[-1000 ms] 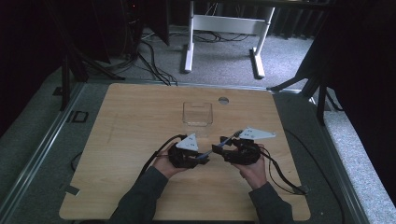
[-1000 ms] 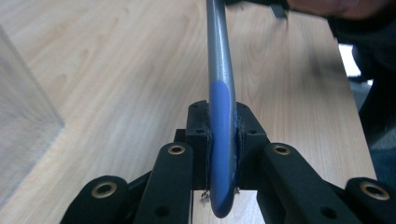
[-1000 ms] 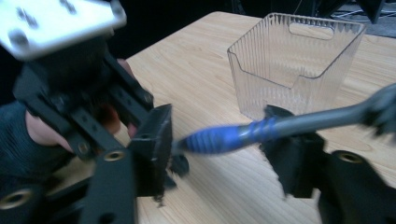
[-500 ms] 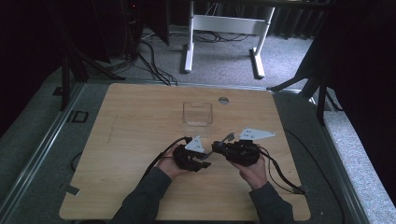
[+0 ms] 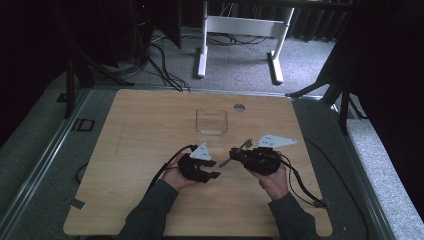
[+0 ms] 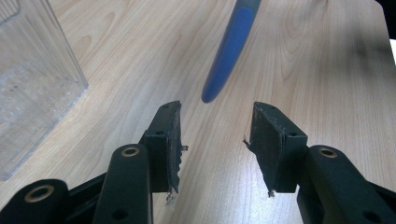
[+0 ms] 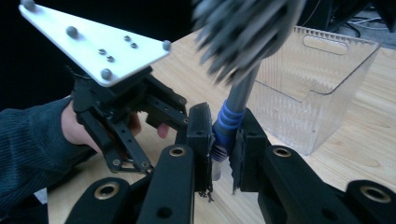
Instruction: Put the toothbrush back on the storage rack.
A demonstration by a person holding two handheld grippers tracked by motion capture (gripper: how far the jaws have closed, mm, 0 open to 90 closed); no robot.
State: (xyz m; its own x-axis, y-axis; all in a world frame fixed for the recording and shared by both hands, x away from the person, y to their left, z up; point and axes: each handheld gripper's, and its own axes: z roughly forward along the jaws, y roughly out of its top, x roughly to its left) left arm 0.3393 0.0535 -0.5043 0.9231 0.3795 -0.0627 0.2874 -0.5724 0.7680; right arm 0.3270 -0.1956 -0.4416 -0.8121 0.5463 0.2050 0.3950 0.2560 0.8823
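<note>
A brush with a blue handle (image 7: 227, 122) and grey bristles (image 7: 243, 32) stands between the pads of my right gripper (image 7: 219, 135), which is shut on it near the handle's middle. In the high view the brush (image 5: 234, 154) juts left from the right gripper (image 5: 237, 155) toward my left gripper (image 5: 216, 169). The left gripper (image 6: 215, 135) is open; its jaws have just been opening and nothing lies between them. The handle's blue end (image 6: 229, 51) hovers just beyond its fingertips, over the wooden table (image 5: 140, 130).
A clear plastic box (image 5: 211, 121) stands on the table just beyond both grippers, close on the left in the left gripper view (image 6: 28, 84) and behind the brush in the right gripper view (image 7: 317, 88). Cables trail from each gripper toward the table's near edge.
The left gripper's jaws have opened and come off the brush handle, and the hand has drawn back slightly. The right gripper has closed on the brush and stayed in place.
</note>
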